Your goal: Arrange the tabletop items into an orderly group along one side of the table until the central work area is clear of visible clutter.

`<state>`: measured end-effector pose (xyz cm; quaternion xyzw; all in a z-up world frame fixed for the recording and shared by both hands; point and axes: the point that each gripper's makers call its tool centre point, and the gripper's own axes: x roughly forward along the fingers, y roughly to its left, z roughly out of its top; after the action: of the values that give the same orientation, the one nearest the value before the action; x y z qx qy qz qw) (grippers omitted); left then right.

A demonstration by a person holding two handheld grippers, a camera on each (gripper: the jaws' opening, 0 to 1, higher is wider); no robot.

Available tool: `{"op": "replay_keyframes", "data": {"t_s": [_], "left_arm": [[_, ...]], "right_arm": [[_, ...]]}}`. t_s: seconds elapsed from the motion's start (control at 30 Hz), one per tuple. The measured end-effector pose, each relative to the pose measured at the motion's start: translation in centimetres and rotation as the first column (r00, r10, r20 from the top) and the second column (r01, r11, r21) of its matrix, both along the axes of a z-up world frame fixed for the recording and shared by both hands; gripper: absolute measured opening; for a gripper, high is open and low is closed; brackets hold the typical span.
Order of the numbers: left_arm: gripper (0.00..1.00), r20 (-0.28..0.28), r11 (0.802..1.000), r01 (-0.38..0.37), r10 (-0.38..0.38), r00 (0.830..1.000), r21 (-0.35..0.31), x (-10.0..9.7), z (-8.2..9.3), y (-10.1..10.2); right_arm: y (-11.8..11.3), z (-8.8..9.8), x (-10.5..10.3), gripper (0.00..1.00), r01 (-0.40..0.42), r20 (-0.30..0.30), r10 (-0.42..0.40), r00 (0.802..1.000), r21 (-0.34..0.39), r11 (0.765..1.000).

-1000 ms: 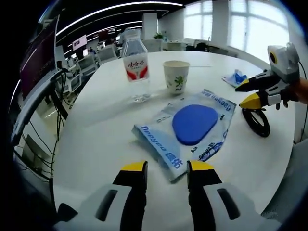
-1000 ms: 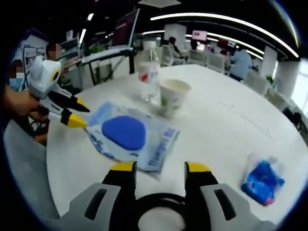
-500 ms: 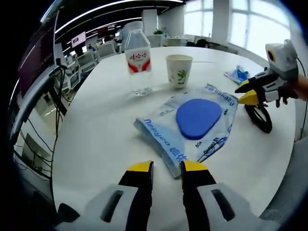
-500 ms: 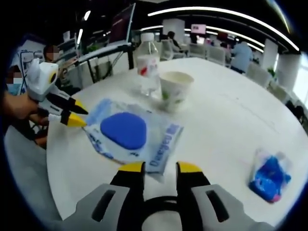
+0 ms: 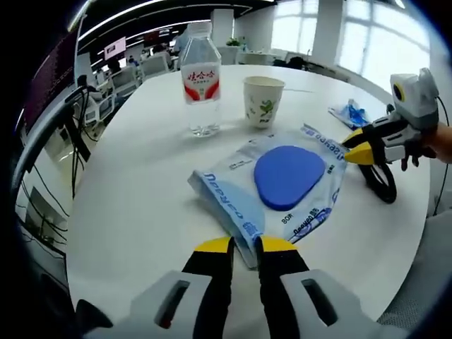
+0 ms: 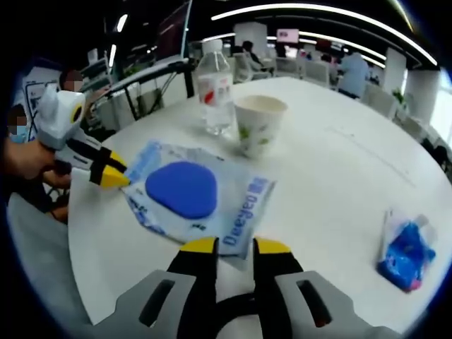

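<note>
A clear plastic bag with blue print and a blue oval pad inside [image 5: 286, 176] [image 6: 187, 191] lies flat on the white round table [image 5: 134, 183]. My left gripper [image 5: 244, 247] [image 6: 111, 171] has its jaws pressed together on the bag's near corner. At the opposite edge, my right gripper [image 6: 236, 248] [image 5: 351, 150] has its jaws narrowed onto the bag, with only a small gap showing. A black ring [image 5: 379, 181] [image 6: 236, 307] rests on the table just under the right gripper.
A water bottle with a red label [image 5: 200, 85] [image 6: 215, 88] and a paper cup [image 5: 263, 101] [image 6: 258, 123] stand beyond the bag. A small blue packet [image 5: 347, 113] [image 6: 406, 247] lies farther off. Desks, chairs and people fill the office behind.
Both grippers have narrowed their jaws from wide open down onto opposite edges of the bag. The bag, bottle and cup have stayed in place.
</note>
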<state>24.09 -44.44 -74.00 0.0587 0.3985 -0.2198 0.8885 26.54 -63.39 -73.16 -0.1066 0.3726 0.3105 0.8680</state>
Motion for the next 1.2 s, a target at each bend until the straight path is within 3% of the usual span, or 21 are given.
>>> {"op": "replay_keyframes", "data": {"t_s": [0.27,0.4,0.53,1.2], "left_arm": [[0.05,-0.014,1.000,0.000,0.000,1.000,-0.022,-0.1,-0.1,-0.3],[0.01,-0.035,0.997,-0.034,0.031,0.999,-0.069,0.0,0.2,-0.3],[0.00,-0.018,0.999,-0.010,0.009,1.000,-0.050,0.0,0.5,-0.5],[0.00,0.013,0.997,-0.002,0.003,1.000,-0.074,-0.2,2.3,-1.6]], "right_arm": [[-0.3,-0.3,0.0,0.05,0.010,-0.024,-0.010,1.000,0.001,1.000],[-0.3,-0.2,0.0,0.00,0.010,-0.026,-0.009,1.000,0.009,1.000],[-0.1,0.0,-0.1,0.00,-0.012,-0.010,0.012,1.000,0.000,1.000],[-1.0,2.3,-0.5,0.00,0.003,0.018,-0.004,1.000,0.025,1.000]]}}
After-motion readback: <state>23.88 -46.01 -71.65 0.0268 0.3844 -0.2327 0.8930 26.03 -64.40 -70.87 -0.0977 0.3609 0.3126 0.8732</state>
